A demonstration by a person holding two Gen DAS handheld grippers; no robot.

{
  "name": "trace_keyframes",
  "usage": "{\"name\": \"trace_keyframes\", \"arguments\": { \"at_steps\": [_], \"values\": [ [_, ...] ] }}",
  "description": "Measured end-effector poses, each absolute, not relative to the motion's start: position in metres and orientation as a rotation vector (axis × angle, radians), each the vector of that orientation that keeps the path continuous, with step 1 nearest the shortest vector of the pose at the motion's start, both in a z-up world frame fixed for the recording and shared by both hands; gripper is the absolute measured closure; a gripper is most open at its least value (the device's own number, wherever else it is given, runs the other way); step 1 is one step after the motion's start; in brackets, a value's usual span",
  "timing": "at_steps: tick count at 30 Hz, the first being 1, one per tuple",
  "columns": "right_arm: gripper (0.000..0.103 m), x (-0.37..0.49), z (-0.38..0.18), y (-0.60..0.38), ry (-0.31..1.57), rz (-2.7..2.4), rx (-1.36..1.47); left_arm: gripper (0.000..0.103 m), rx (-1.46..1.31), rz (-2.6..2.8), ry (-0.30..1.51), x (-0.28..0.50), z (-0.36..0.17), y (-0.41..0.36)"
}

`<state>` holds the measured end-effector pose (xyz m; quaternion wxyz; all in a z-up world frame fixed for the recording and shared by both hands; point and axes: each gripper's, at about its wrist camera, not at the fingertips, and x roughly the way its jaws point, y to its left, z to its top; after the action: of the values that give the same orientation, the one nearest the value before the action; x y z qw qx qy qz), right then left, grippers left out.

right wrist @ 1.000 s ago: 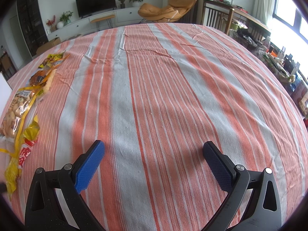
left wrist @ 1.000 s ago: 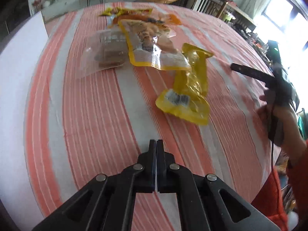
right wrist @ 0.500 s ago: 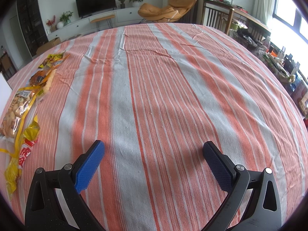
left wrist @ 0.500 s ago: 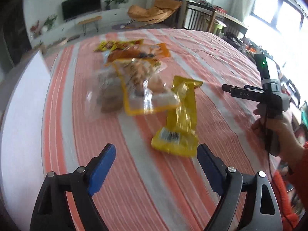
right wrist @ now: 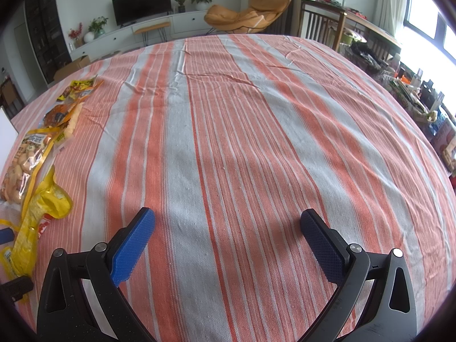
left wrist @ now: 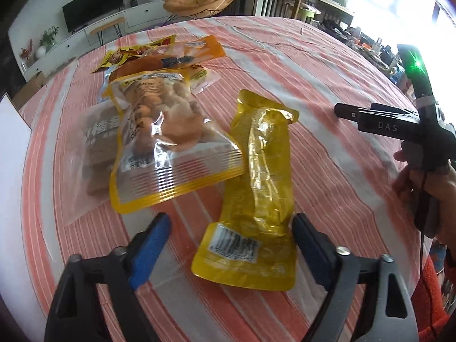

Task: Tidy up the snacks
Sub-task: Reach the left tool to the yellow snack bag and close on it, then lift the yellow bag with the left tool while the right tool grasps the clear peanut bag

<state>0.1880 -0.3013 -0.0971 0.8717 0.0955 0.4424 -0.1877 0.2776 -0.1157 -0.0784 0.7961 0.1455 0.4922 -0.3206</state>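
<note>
Straddling the yellow snack pouch [left wrist: 258, 188], the left tool [left wrist: 230, 242] gapes wide.

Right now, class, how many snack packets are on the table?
5: yellow packet nearest, clear packet behind, brown-filled packet beneath, orange packet and cartoon packet farthest; overlaps may hide more.

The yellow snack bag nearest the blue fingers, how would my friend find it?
Look at the striped tablecloth with its heap of snack packets. The yellow bag lies alone, nearest the open left gripper, right of the clear peanut packet. It is the only crinkly all-yellow one, long and narrow, barcode at its near end.
</note>
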Motion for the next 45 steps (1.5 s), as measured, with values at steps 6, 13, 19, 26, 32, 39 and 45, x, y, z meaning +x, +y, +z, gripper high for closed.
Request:
{"name": "trace_keyframes", "arguments": {
  "at_steps": [6, 13, 19, 26, 32, 39, 45],
  "values": [
    [0.000, 0.188, -0.097, -0.301, 0.925, -0.393, 0.199, 0.066, 0.288, -0.694, 1.072, 0.261, -0.065, -0.111],
    [0.000, 0.188, -0.097, -0.301, 0.925, -0.393, 0.199, 0.066, 0.208, -0.663, 1.105, 0.204, -0.065, -0.068],
    [0.000, 0.188, -0.097, -0.301, 0.925, -0.394, 0.199, 0.066, 0.162, -0.582, 1.082, 0.184, -0.060, -0.032],
    [0.000, 0.189, -0.097, -0.302, 0.925, -0.395, 0.199, 0.063, 0.118, -0.570, 1.085, 0.193, -0.067, -0.018],
    [0.000, 0.189, -0.097, -0.302, 0.925, -0.395, 0.199, 0.020, 0.172, -0.585, 1.093, 0.198, -0.076, -0.025],
    [0.000, 0.189, -0.098, -0.301, 0.925, -0.395, 0.199, 0.022, 0.214, -0.560, 1.088, 0.207, -0.078, -0.037],
    [0.001, 0.199, -0.090, -0.304, 1.032, -0.302, 0.237, 0.054, 0.272, -0.534, 1.038, 0.205, -0.076, -0.046]
  ]
}}
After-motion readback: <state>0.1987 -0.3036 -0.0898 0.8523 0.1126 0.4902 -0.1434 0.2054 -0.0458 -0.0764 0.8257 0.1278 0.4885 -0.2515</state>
